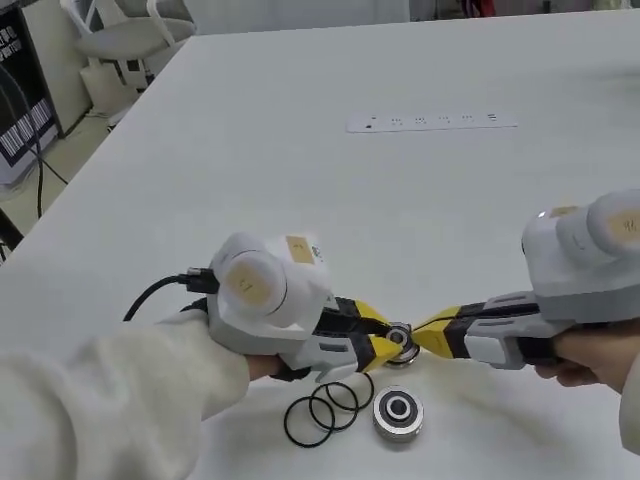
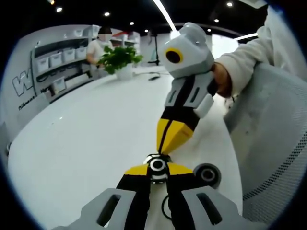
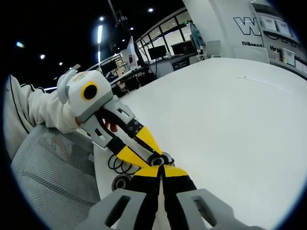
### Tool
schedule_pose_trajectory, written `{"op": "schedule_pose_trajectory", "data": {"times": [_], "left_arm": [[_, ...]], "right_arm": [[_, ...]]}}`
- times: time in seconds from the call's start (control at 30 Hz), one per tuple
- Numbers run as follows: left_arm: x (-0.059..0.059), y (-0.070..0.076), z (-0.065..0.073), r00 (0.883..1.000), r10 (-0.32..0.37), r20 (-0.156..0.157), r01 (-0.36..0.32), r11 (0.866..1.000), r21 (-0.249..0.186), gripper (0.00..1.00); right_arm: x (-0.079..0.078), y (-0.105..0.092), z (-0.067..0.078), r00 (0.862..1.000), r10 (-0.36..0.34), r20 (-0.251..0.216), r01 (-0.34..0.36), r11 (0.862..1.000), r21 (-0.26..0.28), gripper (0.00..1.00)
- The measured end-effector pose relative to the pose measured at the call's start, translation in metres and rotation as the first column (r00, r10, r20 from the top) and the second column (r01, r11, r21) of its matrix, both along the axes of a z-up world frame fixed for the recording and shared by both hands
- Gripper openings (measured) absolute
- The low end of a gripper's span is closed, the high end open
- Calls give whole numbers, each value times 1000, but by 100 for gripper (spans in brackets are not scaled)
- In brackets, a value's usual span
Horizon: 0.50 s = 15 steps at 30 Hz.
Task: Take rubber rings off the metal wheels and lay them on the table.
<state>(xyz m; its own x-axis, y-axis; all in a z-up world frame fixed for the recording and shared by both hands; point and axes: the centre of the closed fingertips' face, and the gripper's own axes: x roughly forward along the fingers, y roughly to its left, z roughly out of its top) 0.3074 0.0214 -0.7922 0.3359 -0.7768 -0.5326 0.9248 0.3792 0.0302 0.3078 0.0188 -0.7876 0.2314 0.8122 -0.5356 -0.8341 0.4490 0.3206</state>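
Count: two wheels, three rings, two tongs.

My left tongs (image 1: 383, 337) are clamped on one wheel (image 1: 399, 337), lifted just above the worktop (image 1: 300, 170). In the left gripper view the wheel (image 2: 157, 164) sits between the two yellow tips. My right tongs (image 1: 420, 340) meet it from the opposite side, jaws pressed together with the tip against the wheel's edge. I cannot tell whether they pinch anything there.

The second wheel (image 1: 398, 411) lies flat on the worktop, just in front of the held one. The three rings (image 1: 330, 408) lie beside it to its left, overlapping one another in a short row.

Hard to make out: whether either wheel carries a ring. The tongs cover most of the held wheel. In the right gripper view the rings (image 3: 121, 165) and second wheel (image 3: 120, 182) are partly behind my left tongs (image 3: 156, 159).
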Motion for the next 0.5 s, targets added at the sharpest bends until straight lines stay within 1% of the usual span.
{"op": "schedule_pose_trajectory", "data": {"times": [0.17,0.33,0.43,0.47,0.5], "left_arm": [[0,0,0,1000,0,1,0,1000,0,13],[-1,-1,0,1000,-2,1,2,1000,-1,13],[-1,-1,0,1000,-2,1,2,1000,0,13],[0,-1,0,1000,-3,1,3,1000,0,13],[0,-1,0,1000,-3,2,3,1000,0,13]], "right_arm": [[-1,1,1,1000,10,11,-10,1000,-3,0],[-3,4,4,1000,18,8,-18,1000,14,0],[-4,5,5,1000,26,16,-26,1000,17,0],[-3,6,7,1000,24,17,-24,999,29,0],[-3,6,7,1000,24,15,-24,999,26,0]]}}
